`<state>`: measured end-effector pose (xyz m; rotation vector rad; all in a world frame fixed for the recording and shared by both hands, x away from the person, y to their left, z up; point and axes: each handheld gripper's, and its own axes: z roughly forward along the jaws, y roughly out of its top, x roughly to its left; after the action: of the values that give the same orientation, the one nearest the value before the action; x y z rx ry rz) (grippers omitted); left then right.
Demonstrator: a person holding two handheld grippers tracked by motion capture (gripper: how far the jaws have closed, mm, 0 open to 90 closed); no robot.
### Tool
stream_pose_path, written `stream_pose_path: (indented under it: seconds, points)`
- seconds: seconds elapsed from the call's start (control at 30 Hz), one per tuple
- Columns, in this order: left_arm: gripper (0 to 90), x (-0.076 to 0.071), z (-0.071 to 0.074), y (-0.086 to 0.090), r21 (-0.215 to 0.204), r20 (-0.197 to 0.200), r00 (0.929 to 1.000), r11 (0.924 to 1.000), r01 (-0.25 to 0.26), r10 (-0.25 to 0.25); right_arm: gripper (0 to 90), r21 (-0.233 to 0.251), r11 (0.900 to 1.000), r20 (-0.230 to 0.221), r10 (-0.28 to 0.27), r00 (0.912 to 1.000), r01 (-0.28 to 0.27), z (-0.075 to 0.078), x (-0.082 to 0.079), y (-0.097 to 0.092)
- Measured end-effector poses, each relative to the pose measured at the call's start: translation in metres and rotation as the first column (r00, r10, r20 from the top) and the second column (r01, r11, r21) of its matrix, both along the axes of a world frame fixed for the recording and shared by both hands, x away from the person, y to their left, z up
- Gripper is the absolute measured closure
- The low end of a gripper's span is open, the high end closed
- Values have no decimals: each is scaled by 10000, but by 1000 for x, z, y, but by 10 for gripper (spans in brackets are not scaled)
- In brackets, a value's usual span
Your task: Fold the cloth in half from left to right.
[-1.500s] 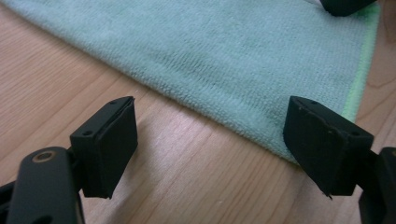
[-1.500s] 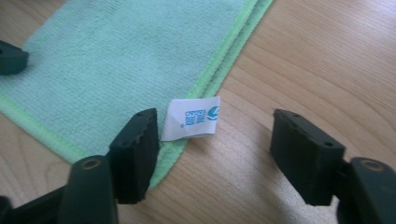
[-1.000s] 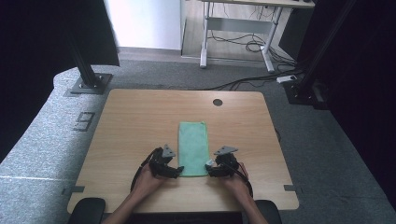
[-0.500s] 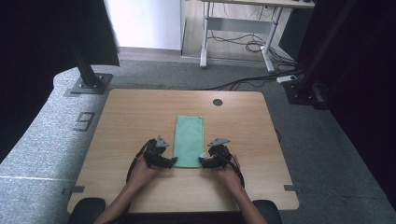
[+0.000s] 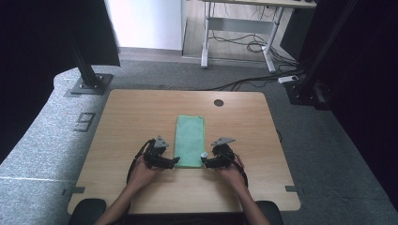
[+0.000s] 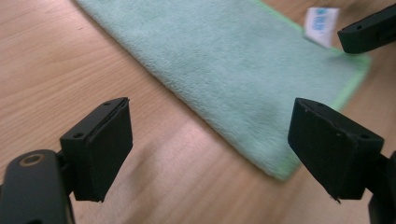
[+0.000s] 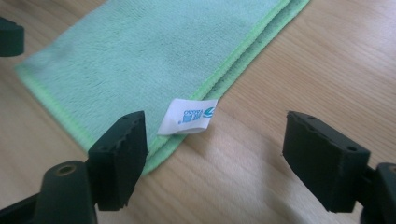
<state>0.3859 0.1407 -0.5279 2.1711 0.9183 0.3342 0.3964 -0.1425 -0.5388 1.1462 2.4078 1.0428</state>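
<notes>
Towel [image 5: 189, 140] between both grippers' tips

Black grippers [image 5: 190, 161], grey triangular plates

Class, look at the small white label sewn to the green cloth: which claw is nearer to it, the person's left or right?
Right. The right claw sits open just before the label, at the cloth's near right corner. The left claw is open at the opposite near corner.
</notes>
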Motion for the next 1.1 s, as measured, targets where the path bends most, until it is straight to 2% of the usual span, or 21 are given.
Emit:
stream_pose_path:
  seconds: [0.17,0.27,0.57,0.63,0.73,1.1]
  points:
    - [127,-9,3,14,126,-97,9999,9998,-137,138,154,-26,10000,107,-7,9999,7,10,-9,-13]
    - [114,-14,2,25,309,-138,9995,9991,-282,286,132,-222,9997,141,-28,9999,31,13,-15,-24]
    - [80,-25,-3,49,544,-210,9970,9958,-736,748,50,-367,9984,142,-414,9990,419,6,-30,-53]
    - [78,-26,-4,52,452,-251,9963,9957,-808,820,29,-344,9981,112,-503,9987,507,4,-31,-57]
    - [68,-26,-7,54,538,-263,9959,9949,-852,867,3,-422,9971,128,-631,9979,636,2,-31,-59]
    - [41,-25,-18,54,821,-498,9945,9927,-880,923,0,-464,9967,-24,-672,9977,670,-10,-31,-62]
